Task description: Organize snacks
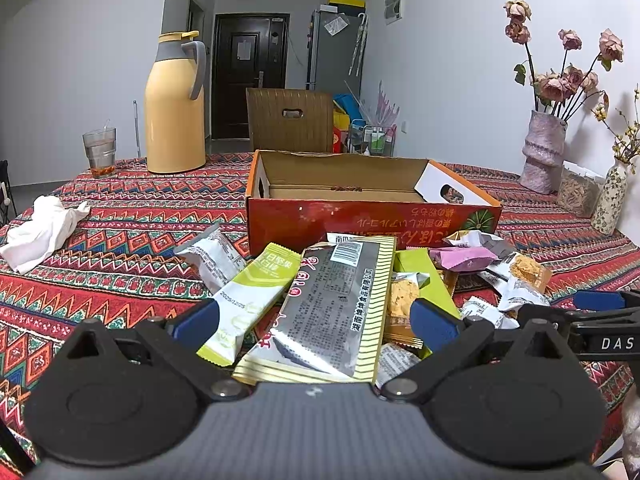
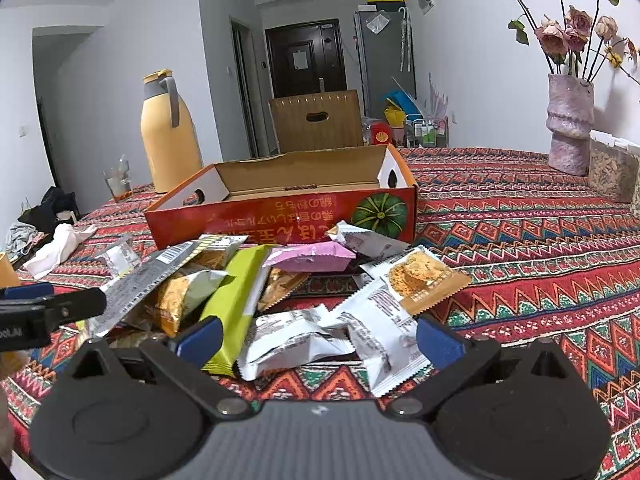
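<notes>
The left gripper (image 1: 315, 320) is spread wide around a long silver-and-yellow foil snack packet (image 1: 320, 312) and a lime-green sachet (image 1: 248, 292), gripping neither. The right gripper (image 2: 318, 336) gapes equally over crinkled white wrappers (image 2: 296, 340). The heaped snacks lie on the patterned red tablecloth (image 2: 520, 240), just before an open orange cardboard box (image 1: 360, 216).
</notes>
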Available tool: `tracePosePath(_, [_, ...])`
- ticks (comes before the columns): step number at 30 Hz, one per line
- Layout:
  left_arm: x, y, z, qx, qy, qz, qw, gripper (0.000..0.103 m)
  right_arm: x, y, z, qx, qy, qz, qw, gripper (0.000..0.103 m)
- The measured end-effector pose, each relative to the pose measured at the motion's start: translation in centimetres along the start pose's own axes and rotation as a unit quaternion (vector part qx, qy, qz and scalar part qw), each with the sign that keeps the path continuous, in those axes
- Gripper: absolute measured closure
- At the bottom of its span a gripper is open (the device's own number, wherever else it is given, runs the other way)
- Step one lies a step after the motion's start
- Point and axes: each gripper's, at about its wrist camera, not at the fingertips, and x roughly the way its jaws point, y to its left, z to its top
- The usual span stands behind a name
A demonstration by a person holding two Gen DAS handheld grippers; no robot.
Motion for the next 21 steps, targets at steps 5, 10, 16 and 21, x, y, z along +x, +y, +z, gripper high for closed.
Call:
tracePosePath(5, [0.6, 0.0, 0.3, 0.000, 0.003, -0.002, 1.0000, 0.000, 0.8, -0.9, 0.1, -0.013, 0.008, -0.014, 1.000, 0.015])
tracePosePath(10, [1.0, 0.1, 0.3, -0.001, 0.009, -0.003, 1.0000, 0.000, 2.5, -1.7, 0.6, -0.041, 0.031, -0.023, 0.998, 0.031])
tracePosePath(16, [1.3, 0.4, 0.2, -0.005, 0.013, 0.002, 0.9999, 0.000, 4.6, -2.2, 1.0, -0.052, 0.055, -0.016, 0.997, 0.044])
tracePosePath(21, [1.9, 0.6, 0.4, -0.007, 0.022, 0.003, 0.9997, 0.000, 5.3, -2.6, 0.6, -0.030, 0.059, -0.007, 0.998, 0.057])
